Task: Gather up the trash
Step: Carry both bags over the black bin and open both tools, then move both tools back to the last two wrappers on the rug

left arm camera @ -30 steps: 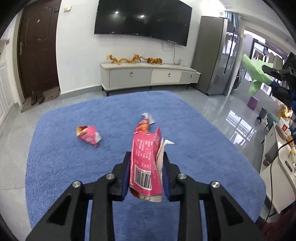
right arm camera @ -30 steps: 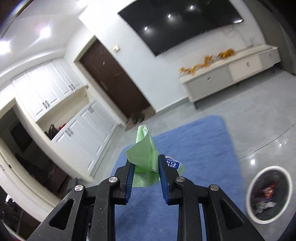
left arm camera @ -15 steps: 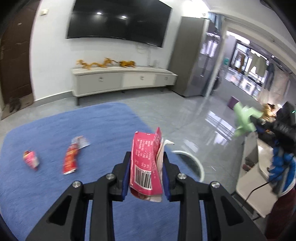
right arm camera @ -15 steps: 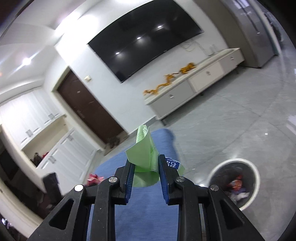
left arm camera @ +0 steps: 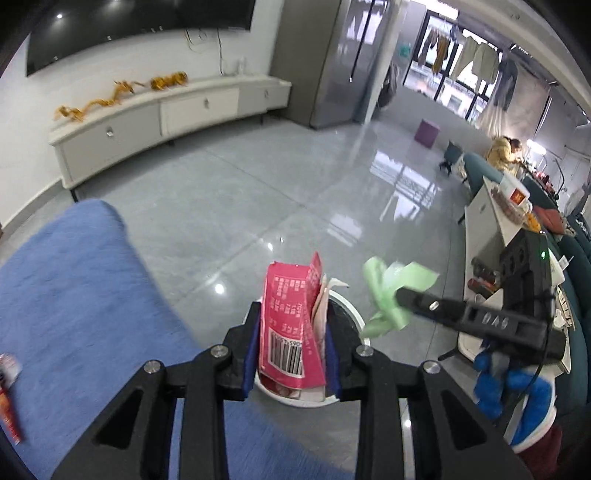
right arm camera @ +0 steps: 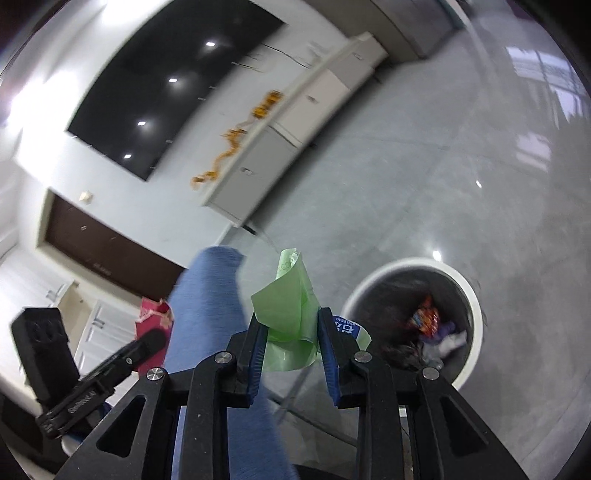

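The left gripper (left arm camera: 291, 341) is clamped on a pink wrapper (left arm camera: 290, 325), which stands upright between the blue pads with its barcode facing the camera and a paler scrap tucked against its right side. In the left wrist view, a white-rimmed trash bin (left arm camera: 349, 306) sits directly behind the wrapper on the grey floor (left arm camera: 258, 192), mostly hidden by the wrapper and the fingers. At 3 o'clock from it, the right gripper (left arm camera: 397, 299) reaches in from the right edge, pinching a crumpled green bag (left arm camera: 391, 291) just beside the bin's rim.

In the right wrist view, the right gripper (right arm camera: 291, 332) is closed on the green bag (right arm camera: 291, 306), with a small blue-and-white label (right arm camera: 347, 326) showing behind the right finger. The trash bin (right arm camera: 476, 321) lies at 2 o'clock from the fingertips, open-topped, with colourful wrappers and dark litter inside. At 9 o'clock the left gripper (right arm camera: 147, 341) shows with the pink wrapper (right arm camera: 155, 321) in it.

A blue rug (left arm camera: 74, 288) covers the floor to the left of the bin, its edge close to the rim. One red wrapper (left arm camera: 9, 413) lies on it at 8 o'clock, cut off by the frame edge. Farther off, a long white cabinet (left arm camera: 166, 114) runs along the wall at 11 o'clock with a golden ornament (left arm camera: 118, 94) on top, below one black television (left arm camera: 129, 33). A grey fridge (left arm camera: 317, 62) stands at 12 o'clock.

So: two grippers, two held items, one bin, one loose wrapper on the rug.
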{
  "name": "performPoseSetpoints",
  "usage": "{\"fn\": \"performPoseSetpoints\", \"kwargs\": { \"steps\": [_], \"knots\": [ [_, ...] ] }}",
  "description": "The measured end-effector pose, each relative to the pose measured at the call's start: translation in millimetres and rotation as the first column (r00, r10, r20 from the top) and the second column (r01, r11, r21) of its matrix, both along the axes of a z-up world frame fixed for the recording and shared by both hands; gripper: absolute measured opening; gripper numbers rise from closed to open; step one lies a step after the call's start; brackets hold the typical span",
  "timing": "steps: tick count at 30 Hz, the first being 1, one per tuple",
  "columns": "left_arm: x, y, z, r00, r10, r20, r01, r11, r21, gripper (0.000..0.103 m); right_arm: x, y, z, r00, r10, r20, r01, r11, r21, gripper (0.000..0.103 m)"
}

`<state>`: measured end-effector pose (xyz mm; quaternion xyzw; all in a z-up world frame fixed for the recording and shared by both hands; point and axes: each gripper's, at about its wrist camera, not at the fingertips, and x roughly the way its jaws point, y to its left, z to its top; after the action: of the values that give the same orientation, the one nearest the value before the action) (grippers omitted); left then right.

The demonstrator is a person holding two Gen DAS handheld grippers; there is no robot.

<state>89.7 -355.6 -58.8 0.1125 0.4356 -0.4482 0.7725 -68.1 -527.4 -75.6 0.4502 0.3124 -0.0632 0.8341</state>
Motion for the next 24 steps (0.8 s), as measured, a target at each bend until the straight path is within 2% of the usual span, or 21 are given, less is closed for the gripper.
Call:
{"fn": "performPoseSetpoints", "kwargs": {
  "steps": [3, 7, 9, 11, 12, 18, 24],
  "knots": [
    [8, -30, -21, 0.999, -0.004, -0.042, 0.005, 1.0, 0.02, 0.031, 8, -14, -27, 0.998, -0.021, -0.051, 0.023, 0.999, 0.031, 0.031],
    [16, -59, -45, 0.996, -0.006, -0.088, 0.01, 0.999, 0.045, 0.035, 14, -26, -48, 0.994, -0.059, -0.095, 0.065, 0.996, 0.065, 0.037],
    [20, -68, -53, 0.993, -0.003, -0.116, 0.009, 0.999, 0.049, 0.05, 14, -31, -55, 0.991, -0.076, -0.11, 0.085, 0.993, 0.077, 0.039],
    [24, -73, -60, 0.992, 0.006, -0.128, 0.0, 0.999, 0.048, 0.059, 12, -35, -61, 0.989, -0.089, -0.122, 0.101, 0.991, 0.09, 0.051],
    [24, -77, -62, 0.991, 0.008, -0.135, -0.001, 0.999, 0.047, 0.06, 11, -37, -64, 0.987, -0.095, -0.128, 0.108, 0.989, 0.098, 0.053],
    [25, -77, -68, 0.99, 0.037, -0.134, -0.03, 0.998, 0.053, 0.061, 6, -41, -70, 0.983, -0.108, -0.149, 0.124, 0.987, 0.102, 0.054],
    [21, -56, -50, 0.991, 0.114, -0.063, -0.111, 0.992, 0.057, 0.061, -1, -34, -47, 0.984, -0.118, -0.137, 0.127, 0.99, 0.059, 0.056]
  ]
}}
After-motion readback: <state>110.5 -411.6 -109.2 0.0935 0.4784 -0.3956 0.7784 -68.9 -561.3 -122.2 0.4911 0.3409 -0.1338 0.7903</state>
